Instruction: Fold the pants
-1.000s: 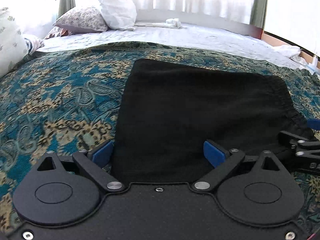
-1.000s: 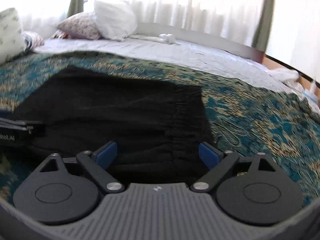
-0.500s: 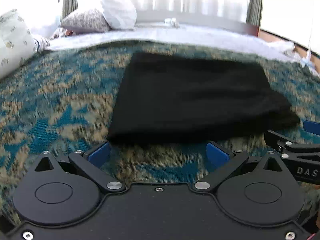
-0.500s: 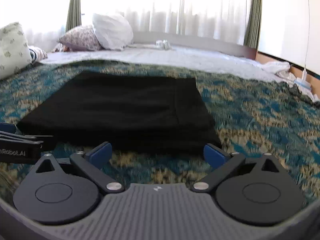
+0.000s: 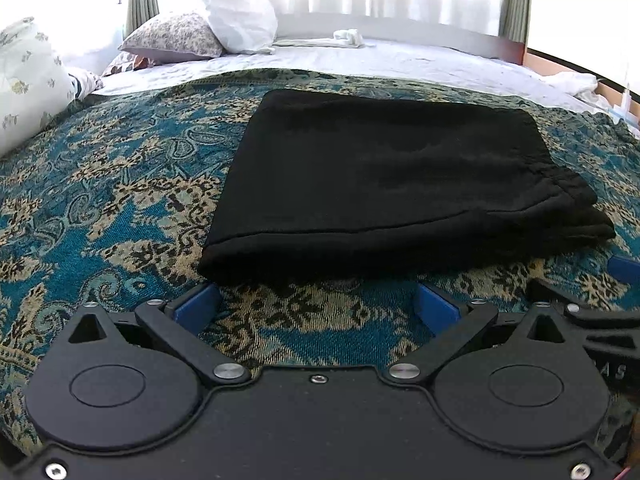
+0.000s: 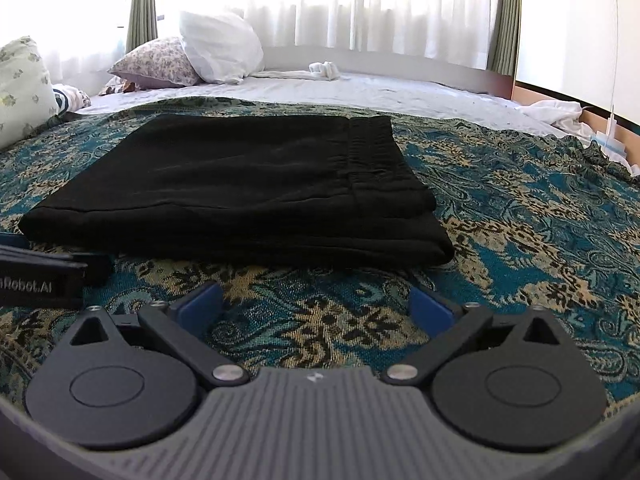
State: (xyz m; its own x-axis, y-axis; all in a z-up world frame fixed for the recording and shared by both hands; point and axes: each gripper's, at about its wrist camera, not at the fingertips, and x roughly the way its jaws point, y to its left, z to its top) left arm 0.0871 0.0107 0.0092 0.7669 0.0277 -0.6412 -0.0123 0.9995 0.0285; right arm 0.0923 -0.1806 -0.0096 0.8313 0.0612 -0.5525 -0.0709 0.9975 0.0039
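Pants: black pants [image 5: 384, 176] are seen folded into a compact, layered rectangle, lying flat on the patterned bedspread; the gathered elastic waistband [image 6: 372, 148] is at the right end of the stack, and the folded edges face the near side.
Pants position: placed near the middle of the bedspread, just beyond both grippers and touched by neither.
Left gripper: the left gripper [image 5: 316, 306] is held low over the bedspread, just near of the pants' left portion; its blue-padded fingers [image 5: 196, 306] are spread wide apart and nothing is held between them.
Right gripper: the right gripper [image 6: 316, 304] is held just near of the pants' right portion; its blue fingers [image 6: 430, 306] are likewise spread apart with only bedspread visible between them.
Gripper relation: each gripper is seen at the edge of the other's view, side by side and close together.
Bedspread: a teal, tan and black paisley bedspread [image 5: 120, 200] covers the near part of the bed.
Sheet: a white sheet [image 6: 360, 88] is exposed on the far part of the bed.
Pillows: a floral pillow [image 5: 172, 38] and a white pillow [image 5: 240, 20] are propped at the far left; another pale floral cushion [image 6: 20, 88] is at the left edge.
Window: white sheer curtains [image 6: 360, 0] with green drapes at the sides are brightly backlit.
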